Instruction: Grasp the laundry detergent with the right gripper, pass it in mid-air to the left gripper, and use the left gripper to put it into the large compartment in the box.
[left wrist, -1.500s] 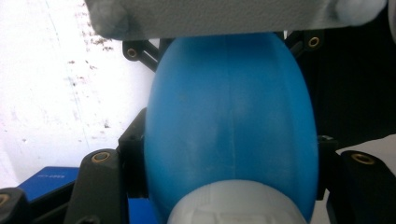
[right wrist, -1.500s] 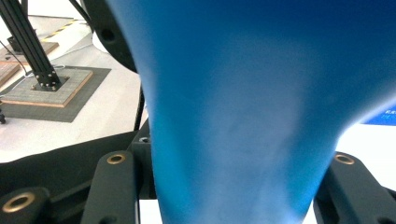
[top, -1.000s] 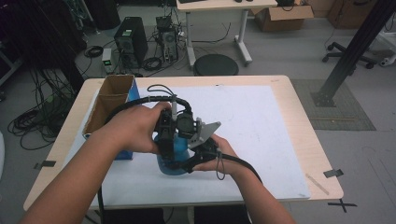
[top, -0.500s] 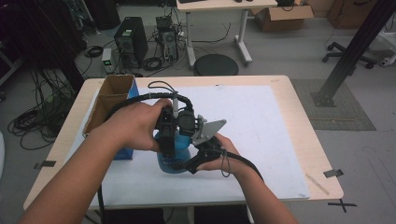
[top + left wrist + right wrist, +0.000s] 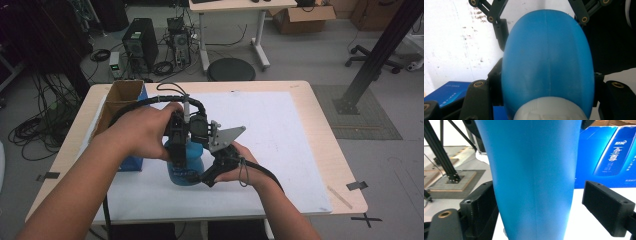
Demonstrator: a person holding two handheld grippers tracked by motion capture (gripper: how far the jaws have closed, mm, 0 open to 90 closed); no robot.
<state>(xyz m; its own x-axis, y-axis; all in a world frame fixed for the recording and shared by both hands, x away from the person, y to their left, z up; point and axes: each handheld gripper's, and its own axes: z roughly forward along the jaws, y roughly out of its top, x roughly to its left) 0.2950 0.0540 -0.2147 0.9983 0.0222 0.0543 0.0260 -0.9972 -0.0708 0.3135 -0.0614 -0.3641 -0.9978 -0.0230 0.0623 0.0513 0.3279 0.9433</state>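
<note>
A blue plastic bottle (image 5: 184,170) with a white cap stands upright on the white mat. My left gripper (image 5: 180,145) comes down from above and is shut on the bottle's (image 5: 546,57) upper part, with a jaw pressed against each side. My right gripper (image 5: 196,172) reaches in from the right at the height of the bottle's body (image 5: 531,182). Its jaws have just been opening and stand around the bottle. The right pad (image 5: 607,208) is clearly off the plastic, while the left pad (image 5: 480,205) sits close beside it.
A blue printed carton (image 5: 131,162) lies just left of the bottle, also seen behind it as the blue carton (image 5: 609,155). An open cardboard box (image 5: 120,100) stands at the table's far left. The white mat (image 5: 280,140) stretches out to the right.
The right gripper's jaws have spread apart from the bottle's body. Both hands and the bottle stay where they were.
</note>
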